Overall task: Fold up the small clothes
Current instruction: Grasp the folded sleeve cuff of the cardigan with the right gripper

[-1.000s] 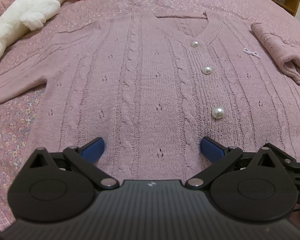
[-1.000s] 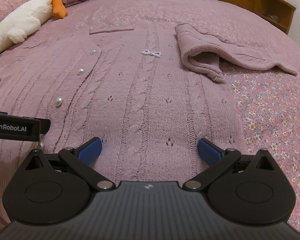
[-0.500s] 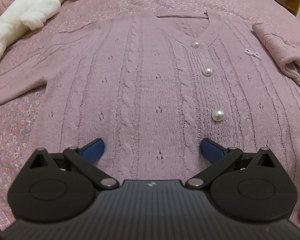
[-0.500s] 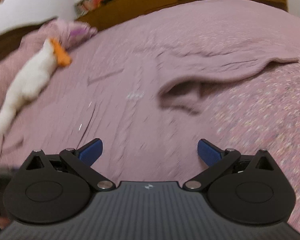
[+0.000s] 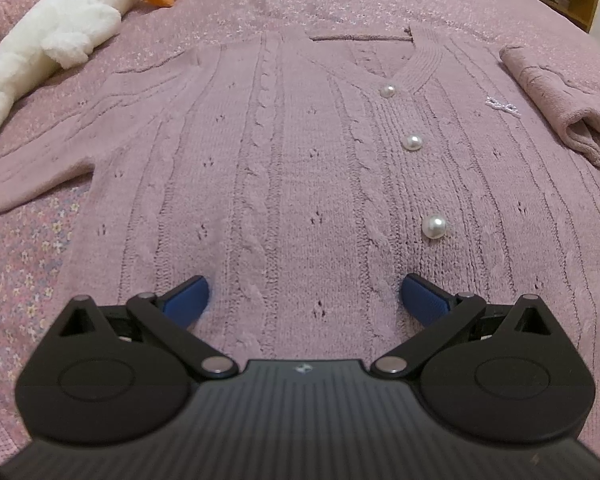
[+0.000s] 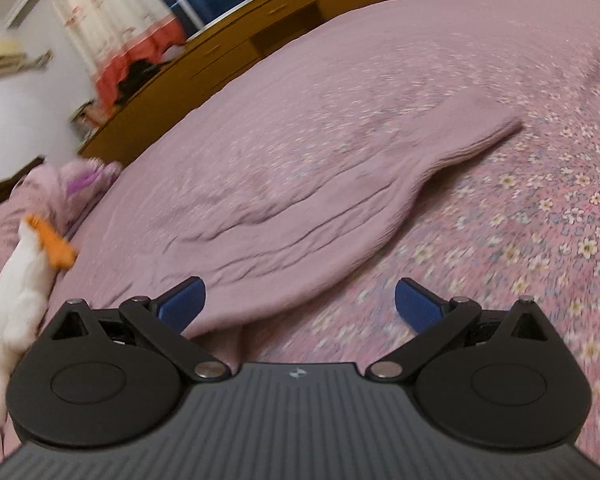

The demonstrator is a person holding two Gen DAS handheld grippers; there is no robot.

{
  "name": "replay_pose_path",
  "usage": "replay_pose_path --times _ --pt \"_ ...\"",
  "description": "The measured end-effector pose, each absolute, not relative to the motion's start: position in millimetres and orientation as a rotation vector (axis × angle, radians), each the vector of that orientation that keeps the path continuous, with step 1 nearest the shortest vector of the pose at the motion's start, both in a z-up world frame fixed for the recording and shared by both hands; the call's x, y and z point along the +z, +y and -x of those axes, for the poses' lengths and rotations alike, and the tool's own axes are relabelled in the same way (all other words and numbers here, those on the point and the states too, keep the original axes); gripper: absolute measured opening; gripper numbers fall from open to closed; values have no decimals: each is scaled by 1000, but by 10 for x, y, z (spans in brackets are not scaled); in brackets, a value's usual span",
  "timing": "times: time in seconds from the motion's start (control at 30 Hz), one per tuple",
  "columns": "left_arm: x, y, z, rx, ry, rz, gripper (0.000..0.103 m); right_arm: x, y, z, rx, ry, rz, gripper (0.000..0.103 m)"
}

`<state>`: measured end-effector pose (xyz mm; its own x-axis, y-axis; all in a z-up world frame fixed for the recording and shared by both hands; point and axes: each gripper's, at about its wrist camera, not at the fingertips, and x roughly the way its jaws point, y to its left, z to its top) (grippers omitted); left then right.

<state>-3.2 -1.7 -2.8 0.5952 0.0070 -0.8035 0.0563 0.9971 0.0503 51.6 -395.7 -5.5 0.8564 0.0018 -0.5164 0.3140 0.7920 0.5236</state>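
Both tools wide, holding nothing. Left tool [image 5: 304, 294] low over cardigan [image 5: 300, 160], spread frame centre; right tool [image 6: 298, 302] by its sleeve [image 6: 340, 208]. Suggest pinching the cuff only, folding across the buttons. Floral bed [image 6: 540, 220], plush goose [image 5: 48, 40] upper left, wooden cabinets behind.

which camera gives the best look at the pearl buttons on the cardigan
The left wrist view: three pearl buttons run sharp and unobstructed down the cardigan. The right wrist view shows none; it is blurred and faces a sleeve.
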Motion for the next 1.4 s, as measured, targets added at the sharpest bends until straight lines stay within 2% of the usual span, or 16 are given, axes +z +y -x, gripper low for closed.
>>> replay_pose_path --times 0.37,0.47,0.57,0.63,0.7,1.0,1.4 --pt "-26 -14 36 -30 927 -75 103 -150 -4149 -892 -205 434 -660 103" --pt "-21 -17 30 -29 928 -74 103 -151 -4197 -993 -228 426 -667 93" --pt "-19 -14 38 -30 924 -74 103 -155 -4273 -1073 -257 423 -697 67" --pt "-19 -8 40 -31 925 -73 103 -168 -4358 -1101 -274 428 -729 25" --pt "-20 -5 39 -31 925 -73 103 -160 -4432 -1091 -267 422 -755 15" --pt "-26 1 51 -32 921 -70 103 314 -4544 -748 -265 285 -697 13" --pt "13 47 66 -69 906 -68 103 1297 -4515 -156 -272 146 -584 13"
